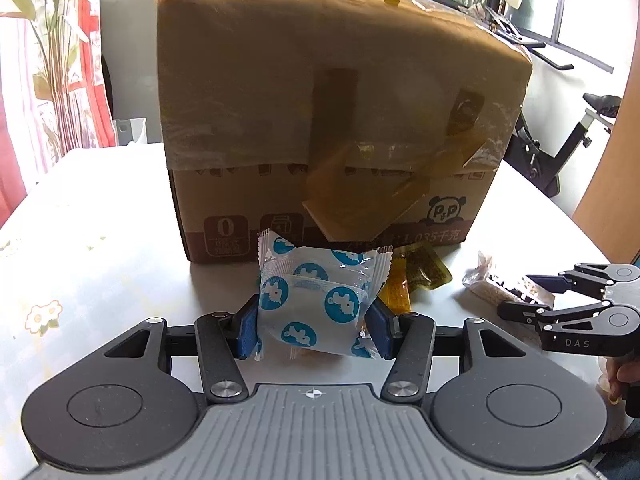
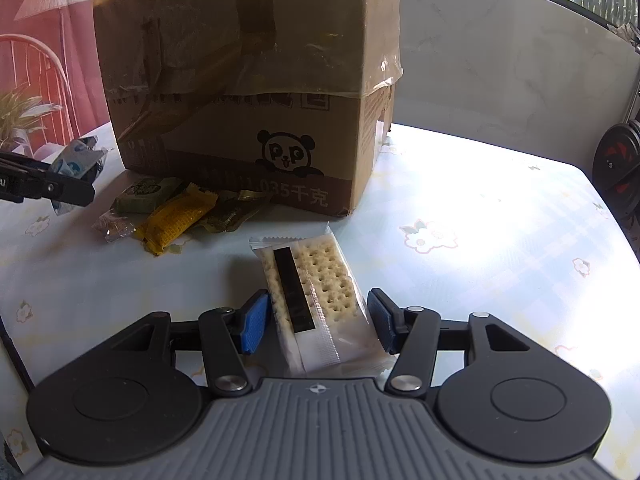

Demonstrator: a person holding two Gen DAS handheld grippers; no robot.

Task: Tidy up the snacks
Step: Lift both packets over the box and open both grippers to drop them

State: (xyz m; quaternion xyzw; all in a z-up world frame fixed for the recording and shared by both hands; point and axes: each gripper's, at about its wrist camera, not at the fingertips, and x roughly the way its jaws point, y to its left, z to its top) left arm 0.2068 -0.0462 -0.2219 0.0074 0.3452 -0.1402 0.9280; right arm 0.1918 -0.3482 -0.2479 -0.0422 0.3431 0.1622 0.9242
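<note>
While left tongs (image 1: 312,326) clamp blue-dotted packet (image 1: 316,296), cracker pack (image 2: 316,300) (untouched) lies between right tongs (image 2: 318,320).

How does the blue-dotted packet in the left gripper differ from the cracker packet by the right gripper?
The blue-dotted packet is white with blue round logos; the cracker packet is clear, showing pale crackers and a black stripe. The blue-dotted packet is pinched between the left gripper pads; the cracker packet lies on the table between the right gripper pads, with gaps either side. Both are single sealed snacks.
</note>
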